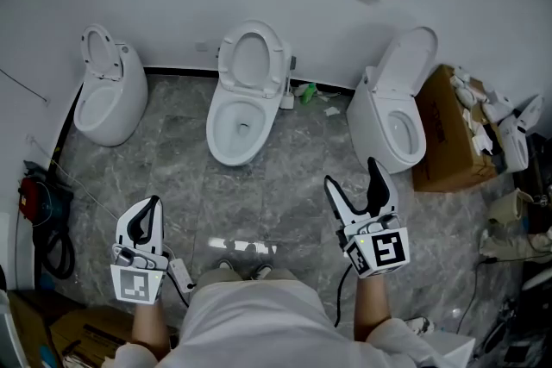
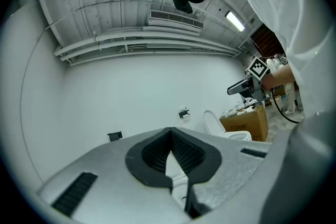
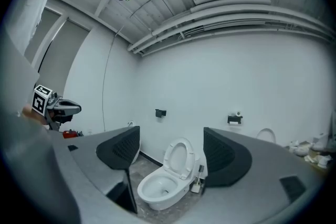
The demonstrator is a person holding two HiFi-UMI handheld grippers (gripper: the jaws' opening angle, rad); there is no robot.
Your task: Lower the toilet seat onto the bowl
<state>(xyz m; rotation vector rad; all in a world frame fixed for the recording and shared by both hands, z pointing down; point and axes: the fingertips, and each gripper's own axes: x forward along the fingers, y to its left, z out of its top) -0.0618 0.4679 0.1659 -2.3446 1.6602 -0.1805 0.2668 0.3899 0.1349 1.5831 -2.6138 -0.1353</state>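
Observation:
The middle white toilet stands against the far wall with its seat and lid raised upright. My right gripper hovers over the floor in front of it, a little to the right, well short of the bowl. Its jaws are open with nothing between them. In the right gripper view the toilet and its raised seat show through the gap between the two black pads. My left gripper hangs low at the left, shut and empty, pointing up at the wall.
Two more toilets flank the middle one, at the left and the right, both with lids up. A cardboard box with white parts sits at the far right. A red tool with black cables lies at the left. A brush holder stands beside the middle toilet.

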